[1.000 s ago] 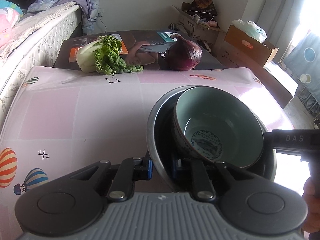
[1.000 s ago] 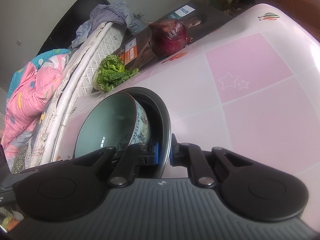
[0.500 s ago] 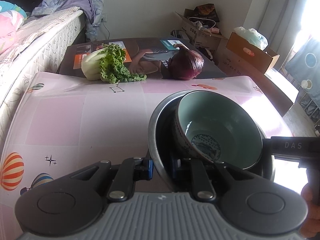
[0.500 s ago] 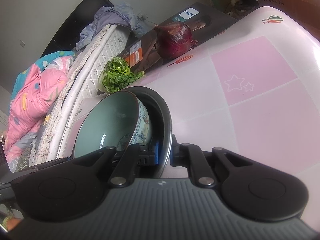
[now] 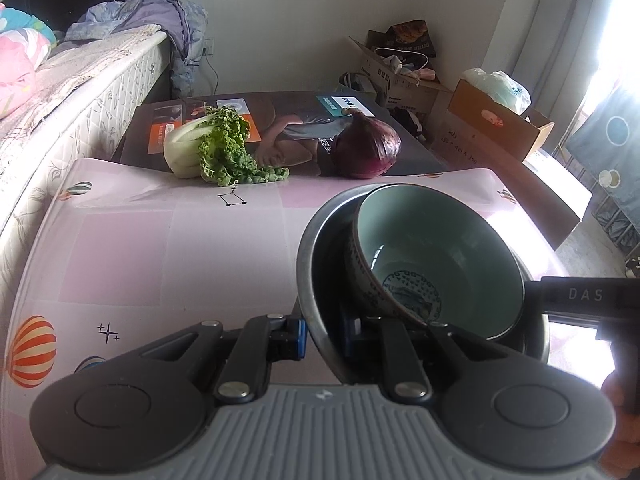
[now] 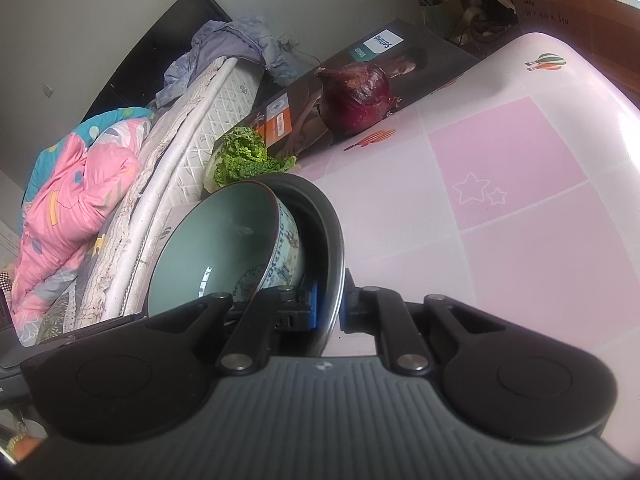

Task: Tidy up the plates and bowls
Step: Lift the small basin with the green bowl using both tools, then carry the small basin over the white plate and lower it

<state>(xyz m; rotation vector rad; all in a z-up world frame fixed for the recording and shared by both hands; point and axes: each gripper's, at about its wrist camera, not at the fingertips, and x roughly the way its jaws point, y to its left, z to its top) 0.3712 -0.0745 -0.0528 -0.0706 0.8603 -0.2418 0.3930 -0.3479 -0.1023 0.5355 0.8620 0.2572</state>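
A dark metal plate (image 5: 320, 252) holds a teal-glazed bowl (image 5: 432, 248) with a blue pattern. My left gripper (image 5: 324, 340) is shut on the plate's near rim. My right gripper (image 6: 330, 308) is shut on the plate's opposite rim (image 6: 334, 248); the bowl (image 6: 224, 248) shows to its left. Both lift the plate with the bowl above the pink table (image 5: 160, 248). The right gripper's body (image 5: 580, 296) shows at the right of the left wrist view.
A lettuce (image 5: 212, 148) and a red onion (image 5: 368, 148) lie at the table's far edge by a dark box (image 5: 288, 120). A mattress (image 5: 60, 92) runs along the left. Cardboard boxes (image 5: 492, 124) stand on the floor at the far right.
Both grippers with the plate and bowl have pulled back and risen a little; the lettuce and onion look farther away. The grips are unchanged.
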